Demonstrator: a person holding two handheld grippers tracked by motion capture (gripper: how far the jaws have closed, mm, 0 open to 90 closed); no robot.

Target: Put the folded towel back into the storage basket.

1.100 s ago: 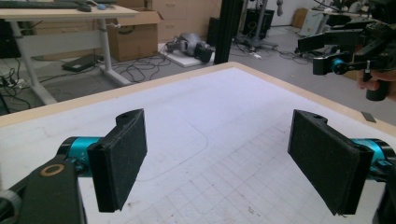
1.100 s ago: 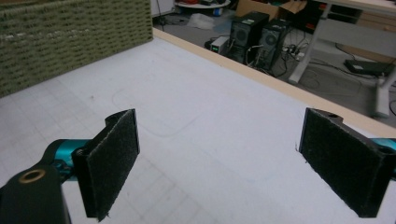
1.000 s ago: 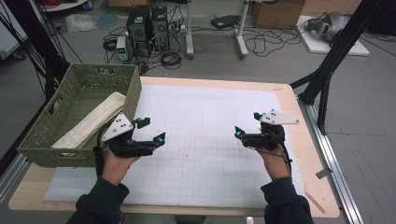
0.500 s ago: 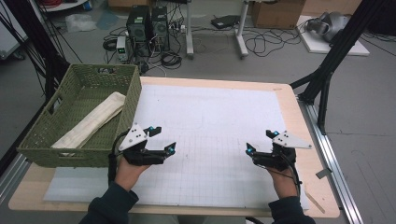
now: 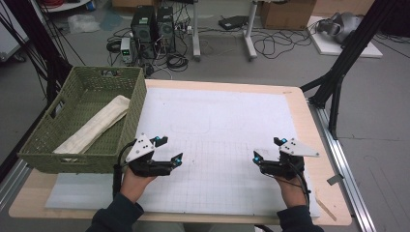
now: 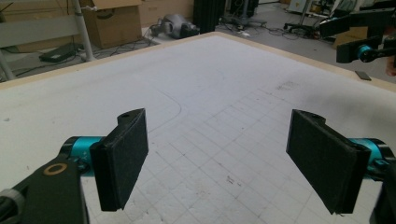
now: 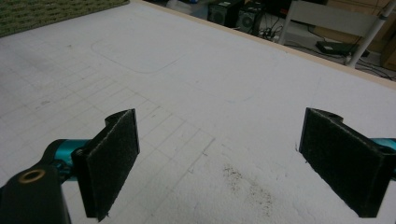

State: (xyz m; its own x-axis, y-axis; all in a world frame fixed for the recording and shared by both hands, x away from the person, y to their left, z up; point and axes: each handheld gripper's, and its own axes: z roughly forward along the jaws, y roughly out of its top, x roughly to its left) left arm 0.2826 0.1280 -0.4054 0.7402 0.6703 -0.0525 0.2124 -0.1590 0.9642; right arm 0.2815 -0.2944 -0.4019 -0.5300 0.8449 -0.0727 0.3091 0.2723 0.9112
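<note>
- The folded cream cloth (image 5: 94,125) lies inside the green woven basket (image 5: 123,101), at about ten o'clock on the table, running diagonally along the basket floor.
- Judged from that, the stowing looks finished; nothing is left on the white grid mat (image 5: 227,116).
- The left gripper (image 5: 165,150) hovers just right of the basket's near corner, at seven o'clock, jaws spread wide and empty.
- The right gripper (image 5: 267,149) sits at five o'clock, well apart from the left, jaws likewise released, holding nothing.
- Both hands appear parked near the table's front edge.
</note>
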